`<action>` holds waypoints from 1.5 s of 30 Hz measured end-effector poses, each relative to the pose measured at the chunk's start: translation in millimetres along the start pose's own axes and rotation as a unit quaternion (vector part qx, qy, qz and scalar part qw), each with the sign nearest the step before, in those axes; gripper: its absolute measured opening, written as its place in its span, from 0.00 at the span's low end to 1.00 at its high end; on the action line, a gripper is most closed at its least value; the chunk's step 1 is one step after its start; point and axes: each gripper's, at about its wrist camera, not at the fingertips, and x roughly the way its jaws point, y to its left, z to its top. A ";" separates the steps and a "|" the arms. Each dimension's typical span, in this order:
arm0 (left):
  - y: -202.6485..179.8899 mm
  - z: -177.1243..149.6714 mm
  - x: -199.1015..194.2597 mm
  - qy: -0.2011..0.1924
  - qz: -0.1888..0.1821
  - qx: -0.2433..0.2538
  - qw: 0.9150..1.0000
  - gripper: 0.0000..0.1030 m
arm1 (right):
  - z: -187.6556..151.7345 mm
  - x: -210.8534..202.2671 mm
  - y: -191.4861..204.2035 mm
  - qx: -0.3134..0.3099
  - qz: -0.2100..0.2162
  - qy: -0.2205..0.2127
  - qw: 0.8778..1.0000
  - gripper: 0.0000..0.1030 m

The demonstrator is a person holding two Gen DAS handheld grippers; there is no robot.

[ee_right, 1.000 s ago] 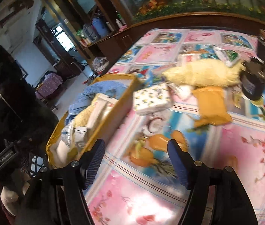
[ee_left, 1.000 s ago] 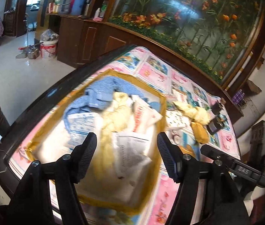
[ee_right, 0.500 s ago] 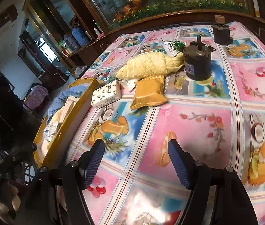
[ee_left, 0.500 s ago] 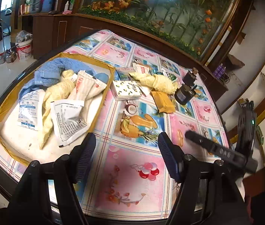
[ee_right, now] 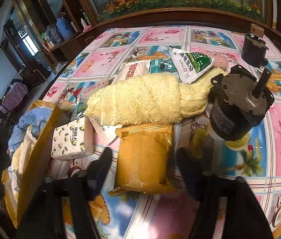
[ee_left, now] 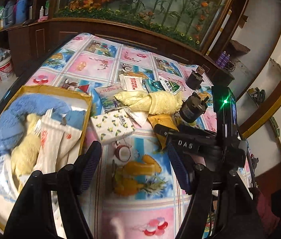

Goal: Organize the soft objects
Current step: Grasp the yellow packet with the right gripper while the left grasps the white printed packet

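In the left wrist view, the left gripper (ee_left: 135, 164) is hovering with fingers spread wide and empty above the tablecloth (ee_left: 140, 209), just right of the yellow box (ee_left: 86, 119) that is holding a blue towel (ee_left: 21, 109).

In the right wrist view, the right gripper (ee_right: 146, 169) is straddling the tan packet (ee_right: 143, 157), fingers wide on either side; whether they are touching it is unclear. A yellow towel (ee_right: 146, 101) is lying just behind the packet, beside a black motor (ee_right: 238, 109).

Both claws gape wide and hold nothing, the right claw (ee_right: 143, 163) low, the left claw (ee_left: 134, 163) higher.
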 end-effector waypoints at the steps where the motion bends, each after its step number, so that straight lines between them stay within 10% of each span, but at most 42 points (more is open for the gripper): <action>1: 0.5 7.3 11.1 0.008 -0.003 0.004 1.000 0.66 | -1.3 -0.3 0.6 -0.005 0.003 0.000 1.000 0.47; 14: 5.6 41.7 121.0 0.101 0.060 0.082 0.990 0.66 | -60.9 -37.6 -25.7 -0.006 0.083 -0.019 0.996 0.48; 22: -28.0 -10.5 96.1 0.162 -0.003 0.109 0.981 0.66 | -66.7 -46.5 -37.3 0.004 0.081 -0.021 0.996 0.48; 27: -46.0 -44.3 61.5 0.125 0.009 0.133 0.983 0.68 | -85.2 -65.3 -49.1 0.002 0.036 -0.016 0.999 0.48; 32: -54.4 -57.1 59.6 0.097 0.044 0.165 0.980 0.72 | -91.1 -75.7 -65.5 0.016 0.016 -0.013 1.000 0.70; 39: -54.7 -60.2 85.2 0.088 0.064 0.146 0.983 0.71 | -92.1 -74.8 -57.2 0.005 0.005 -0.001 1.000 0.70; 41: -54.1 -61.4 79.8 0.079 0.063 0.136 0.986 0.54 | -93.5 -73.8 -51.6 -0.004 -0.005 0.001 1.000 0.69; 45: -48.2 -65.3 67.6 0.071 0.039 0.100 0.992 0.50 | -96.0 -73.5 -44.5 -0.020 -0.016 0.000 1.000 0.48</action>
